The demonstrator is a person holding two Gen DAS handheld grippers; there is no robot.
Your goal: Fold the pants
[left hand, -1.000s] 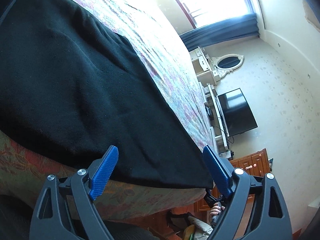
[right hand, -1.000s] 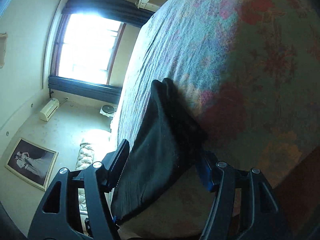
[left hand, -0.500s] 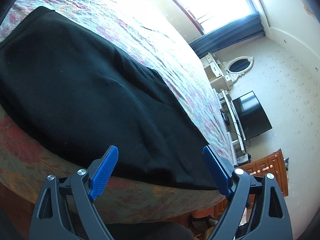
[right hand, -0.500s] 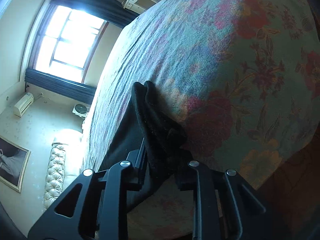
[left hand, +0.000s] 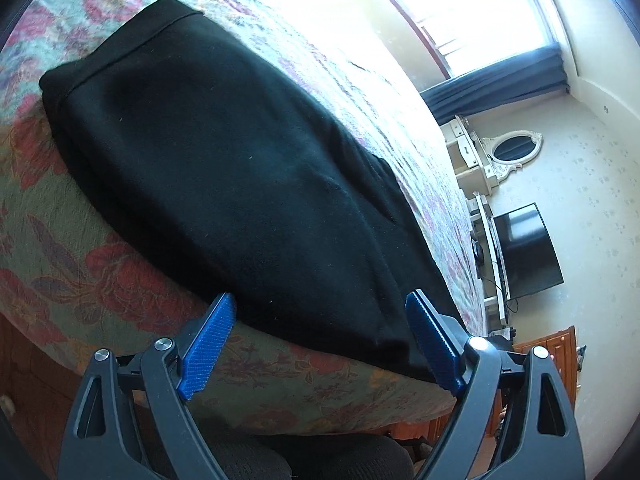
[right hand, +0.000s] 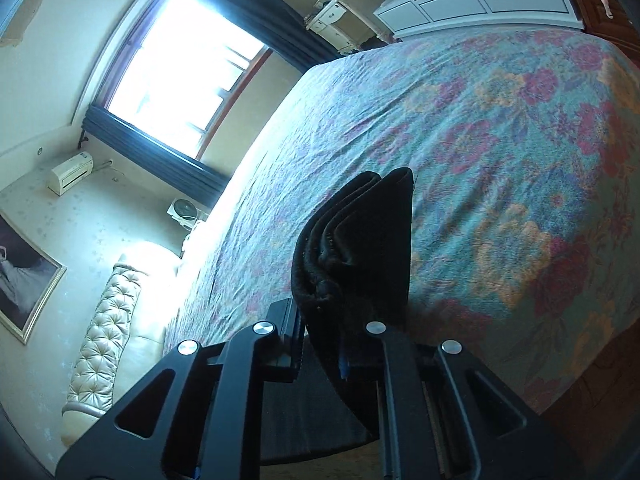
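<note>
The black pants (left hand: 240, 168) lie flat on the floral bedspread (left hand: 100, 280), along the bed's near edge. My left gripper (left hand: 320, 344) is open with blue fingers (left hand: 208, 340) on either side of the pants' near edge, not touching the cloth. My right gripper (right hand: 324, 344) is shut on a bunched, layered end of the black pants (right hand: 360, 248) and holds it lifted above the bedspread (right hand: 500, 140).
The bed edge drops to a wooden floor (left hand: 24, 380). A dark chair seat (left hand: 320, 456) is below the left gripper. A TV (left hand: 528, 252), white dresser (right hand: 480, 4), bright window (right hand: 180, 68) and tufted bench (right hand: 104, 344) ring the bed.
My right gripper closed on the pants' end and lifted it off the bed. My left gripper drew back and up, still open, so more of the pants shows.
</note>
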